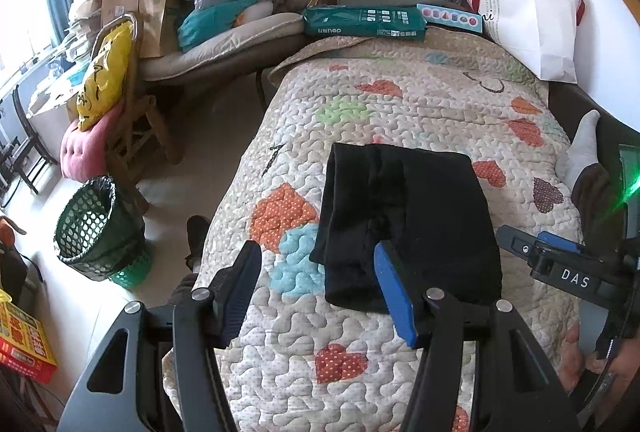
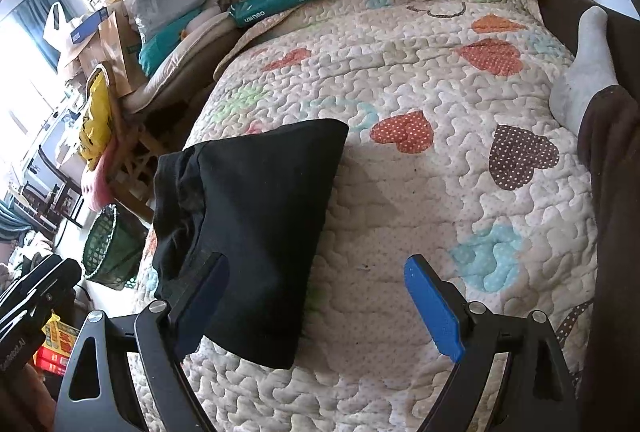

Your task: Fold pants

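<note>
Black pants (image 1: 408,224) lay folded into a compact block on the quilt (image 1: 400,104), near its middle. The left gripper (image 1: 316,292) hovered with fingers apart, its blue pad at the block's near edge; the right gripper (image 2: 316,308) was likewise spread, empty, one finger over the fabric's corner. A green paper ream (image 1: 364,22) and a white bag (image 1: 528,16) sat at twelve and one o'clock. The quilt was puffy, stitched, heart-patterned. A mesh bin (image 1: 96,224) stood at nine o'clock on pale floor.
</note>
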A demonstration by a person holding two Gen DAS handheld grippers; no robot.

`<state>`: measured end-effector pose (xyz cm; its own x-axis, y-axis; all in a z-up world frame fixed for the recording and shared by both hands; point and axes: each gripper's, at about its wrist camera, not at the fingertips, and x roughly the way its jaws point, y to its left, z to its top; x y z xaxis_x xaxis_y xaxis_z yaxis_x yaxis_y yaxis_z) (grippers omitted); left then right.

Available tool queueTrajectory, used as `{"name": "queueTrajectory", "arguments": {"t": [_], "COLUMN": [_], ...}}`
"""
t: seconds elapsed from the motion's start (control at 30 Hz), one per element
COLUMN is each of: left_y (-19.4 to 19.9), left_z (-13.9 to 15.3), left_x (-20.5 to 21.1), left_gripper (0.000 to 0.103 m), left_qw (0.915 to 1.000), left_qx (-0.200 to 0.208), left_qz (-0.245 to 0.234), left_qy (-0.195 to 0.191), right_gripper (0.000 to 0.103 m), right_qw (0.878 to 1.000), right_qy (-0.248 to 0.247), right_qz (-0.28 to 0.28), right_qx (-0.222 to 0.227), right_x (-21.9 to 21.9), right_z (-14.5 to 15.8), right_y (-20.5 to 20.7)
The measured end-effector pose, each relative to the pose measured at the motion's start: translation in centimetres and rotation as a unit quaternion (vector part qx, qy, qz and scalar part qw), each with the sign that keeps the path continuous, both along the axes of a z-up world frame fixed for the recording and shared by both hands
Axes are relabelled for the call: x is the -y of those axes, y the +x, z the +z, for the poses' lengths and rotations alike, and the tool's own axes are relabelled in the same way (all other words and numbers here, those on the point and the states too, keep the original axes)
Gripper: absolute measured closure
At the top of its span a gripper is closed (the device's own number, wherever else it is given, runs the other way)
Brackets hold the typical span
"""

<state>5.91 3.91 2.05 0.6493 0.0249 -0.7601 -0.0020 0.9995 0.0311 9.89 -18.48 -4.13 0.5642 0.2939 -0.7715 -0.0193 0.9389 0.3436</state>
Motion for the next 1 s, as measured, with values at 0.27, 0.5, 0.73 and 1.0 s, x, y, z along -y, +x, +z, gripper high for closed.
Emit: {"name": "queueTrajectory", "arguments": {"t": [0.27,0.5,0.73,1.0], "left_y": [0.3,0.8,3.7,11.4], "left_z": [-0.9,-2.0,-3.0,-6.5], "left_x": [-0.6,-1.5,-3.6,-4.1], "left_gripper": [0.045,0.045,0.043,0.037], "left_qw": [0.9999,0.9995,0.9929,0.9732], "left_qx": [-0.011,-0.025,-0.062,-0.121], "left_qz": [0.003,0.008,-0.011,-0.081], "left_qy": [-0.005,-0.018,-0.101,-0.178], "right_gripper": [0.01,0.01,0.01,0.01], "right_qw": [1.0,1.0,1.0,0.998], "right_qy": [-0.003,-0.005,-0.004,0.046], "right_qz": [-0.004,-0.008,-0.014,-0.047], "right_qx": [-0.004,-0.009,-0.006,-0.005], "right_x": [0.2,0.3,0.8,2.8], "right_z": [-0.3,-0.6,-0.3,0.2], "right_y": [0.1,0.3,0.3,1.2]}}
